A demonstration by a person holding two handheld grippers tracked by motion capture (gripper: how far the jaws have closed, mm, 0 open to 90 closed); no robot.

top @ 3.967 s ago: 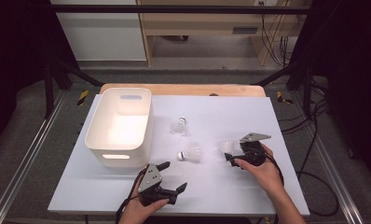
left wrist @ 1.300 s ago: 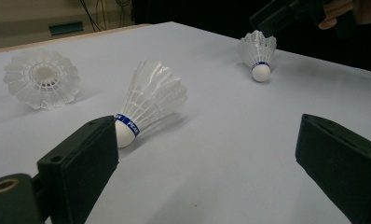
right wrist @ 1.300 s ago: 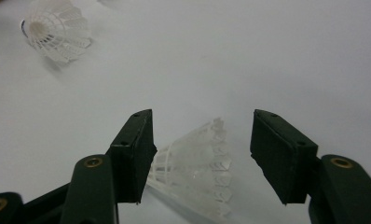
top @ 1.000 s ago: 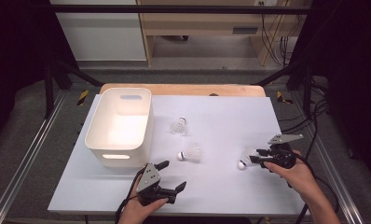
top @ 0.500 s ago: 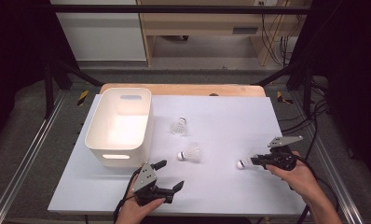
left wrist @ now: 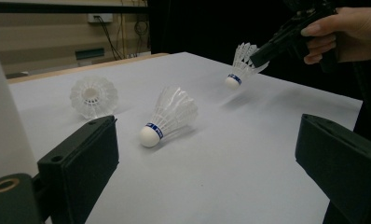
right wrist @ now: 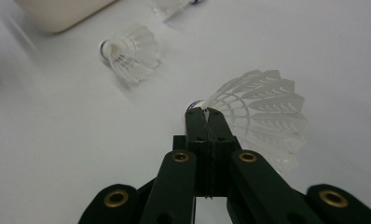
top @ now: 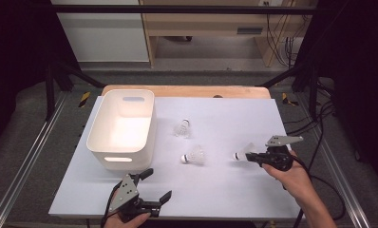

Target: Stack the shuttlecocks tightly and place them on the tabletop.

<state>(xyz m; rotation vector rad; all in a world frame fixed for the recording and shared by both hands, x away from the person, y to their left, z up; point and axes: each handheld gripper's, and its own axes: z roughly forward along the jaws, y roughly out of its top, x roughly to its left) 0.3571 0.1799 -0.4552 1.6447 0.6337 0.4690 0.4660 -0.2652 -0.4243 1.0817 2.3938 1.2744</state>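
1. Your right claw (top: 254, 156) is clamped on the feather skirt of a shuttlecock (top: 244, 152), lifted off the worktop (top: 225, 190)
2. Your left claw (top: 156, 187) sits spread wide, empty
3. Two shuttlecocks lie mid-worktop; the nearer shuttlecock (left wrist: 167, 116) wears a blue band, lettering unreadable

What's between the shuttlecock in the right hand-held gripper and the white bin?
One loose shuttlecock lies on the table roughly on the line from the held shuttlecock to the white bin. Another shuttlecock lies farther back, off that line. The right hand-held gripper holds its shuttlecock above the table, so it could probably pass over.
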